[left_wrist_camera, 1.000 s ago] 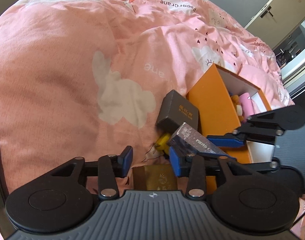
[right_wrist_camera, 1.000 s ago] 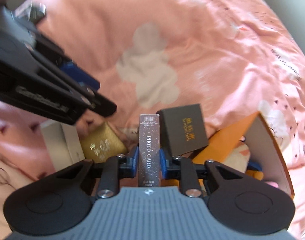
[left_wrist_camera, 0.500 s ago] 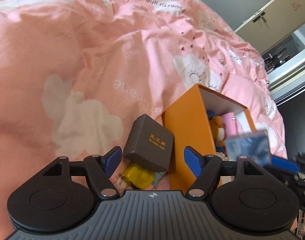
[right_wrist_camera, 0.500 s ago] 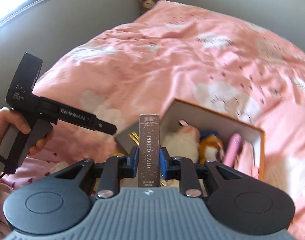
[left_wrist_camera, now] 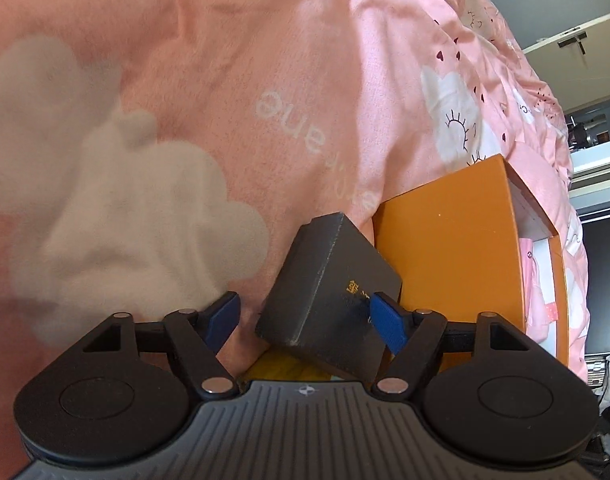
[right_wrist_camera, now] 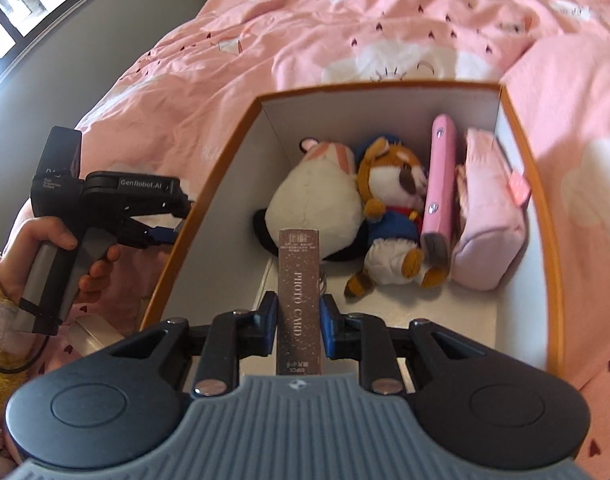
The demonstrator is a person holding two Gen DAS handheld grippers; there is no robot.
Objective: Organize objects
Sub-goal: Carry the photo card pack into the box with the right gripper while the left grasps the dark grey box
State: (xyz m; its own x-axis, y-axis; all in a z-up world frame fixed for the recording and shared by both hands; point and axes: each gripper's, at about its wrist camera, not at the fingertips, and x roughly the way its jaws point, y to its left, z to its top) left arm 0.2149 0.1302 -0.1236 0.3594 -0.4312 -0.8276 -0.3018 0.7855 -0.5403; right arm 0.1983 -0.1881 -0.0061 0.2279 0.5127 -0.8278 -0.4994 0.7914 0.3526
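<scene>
We had the two plush toys [right_wrist_camera: 369, 204], the pink case [right_wrist_camera: 439, 188] and the pink pouch [right_wrist_camera: 489, 216] already in the orange box [right_wrist_camera: 209, 216]. Our right gripper [right_wrist_camera: 298, 316] was clamped on the photo card box [right_wrist_camera: 299, 300] above the box's bare floor. Our left gripper [left_wrist_camera: 305, 318], its jaws just opened wide, straddled the dark grey box [left_wrist_camera: 329, 292] on the bed [left_wrist_camera: 225, 80], not yet pressing it. Something yellow [left_wrist_camera: 281, 366] under it also remained.

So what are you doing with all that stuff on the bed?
A person is tidying things into the orange box. The right gripper is shut on a photo card pack, held over the box beside the plush toys. The left gripper has just been opening; its jaws stand around a dark box on the bed, not gripping it.
</scene>
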